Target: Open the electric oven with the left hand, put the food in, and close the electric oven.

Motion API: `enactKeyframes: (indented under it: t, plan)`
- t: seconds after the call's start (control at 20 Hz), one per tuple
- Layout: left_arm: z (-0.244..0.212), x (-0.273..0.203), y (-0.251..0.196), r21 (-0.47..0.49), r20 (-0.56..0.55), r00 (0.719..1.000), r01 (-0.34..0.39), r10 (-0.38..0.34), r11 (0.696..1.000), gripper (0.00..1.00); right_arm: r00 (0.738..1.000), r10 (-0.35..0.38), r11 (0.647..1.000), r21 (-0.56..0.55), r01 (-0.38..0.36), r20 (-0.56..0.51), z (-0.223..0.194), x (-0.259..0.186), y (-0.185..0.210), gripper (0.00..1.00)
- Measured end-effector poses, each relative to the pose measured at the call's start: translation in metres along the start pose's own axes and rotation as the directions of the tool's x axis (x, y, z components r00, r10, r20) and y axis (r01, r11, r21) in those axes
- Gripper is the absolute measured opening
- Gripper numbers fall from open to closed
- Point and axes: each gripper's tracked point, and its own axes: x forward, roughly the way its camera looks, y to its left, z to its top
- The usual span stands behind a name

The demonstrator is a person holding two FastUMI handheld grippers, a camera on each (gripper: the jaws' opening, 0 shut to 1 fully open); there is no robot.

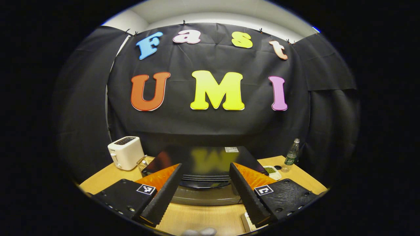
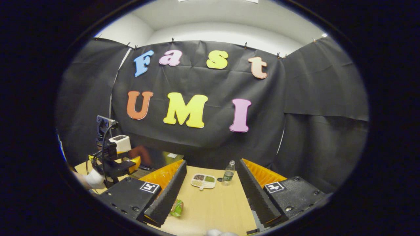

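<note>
The black electric oven (image 1: 203, 160) stands on the wooden table (image 1: 203, 219) straight ahead, its glossy top mirroring the wall. Its silvery front edge (image 1: 203, 196) lies between my left gripper's fingers, and the door looks shut. My left gripper (image 1: 205, 165) is open and holds nothing, hovering just before the oven. My right gripper (image 2: 211, 162) is open too, above bare table to the oven's right. A green food packet (image 2: 177, 208) lies by its left finger. The left gripper (image 2: 113, 165), held by a gloved hand (image 2: 93, 180), is in front of the oven (image 2: 154, 157).
A white toaster (image 1: 125, 152) and a small wire rack (image 1: 142, 164) stand left of the oven. To its right sit a white divided dish of food (image 2: 203, 181) and a plastic bottle (image 2: 228, 173). A white object (image 1: 247, 223) lies at the near table edge.
</note>
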Motion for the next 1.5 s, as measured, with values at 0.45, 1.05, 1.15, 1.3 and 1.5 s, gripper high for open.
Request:
enactKeyframes:
  t: [0.45,1.05,1.15,1.3,1.5]
  plan:
    - [-0.048,0.034,0.010,0.007,-0.107,0.994,-0.020,0.021,1.000,0.94,0.999,0.007,1.000,0.007,-0.006,-0.040,-0.013,0.018,0.005,0.98]
    - [-0.055,0.032,0.018,0.050,-0.129,0.991,-0.013,0.019,0.999,0.97,0.998,0.012,0.999,0.032,-0.009,-0.067,-0.026,0.021,0.011,1.00]
    - [-0.057,0.027,0.018,0.051,-0.130,0.991,-0.012,0.018,0.999,0.98,0.998,0.013,1.000,0.020,-0.012,-0.068,-0.027,0.020,0.014,1.00]
    - [-0.061,0.014,0.017,0.052,-0.134,0.991,-0.009,0.016,0.999,0.97,0.998,0.027,0.999,0.019,-0.026,-0.063,-0.027,0.018,0.020,1.00]
    - [-0.073,-0.009,0.017,0.050,-0.148,0.989,-0.007,0.015,0.999,0.97,0.997,0.046,0.999,0.025,-0.044,-0.062,-0.027,0.013,0.029,1.00]
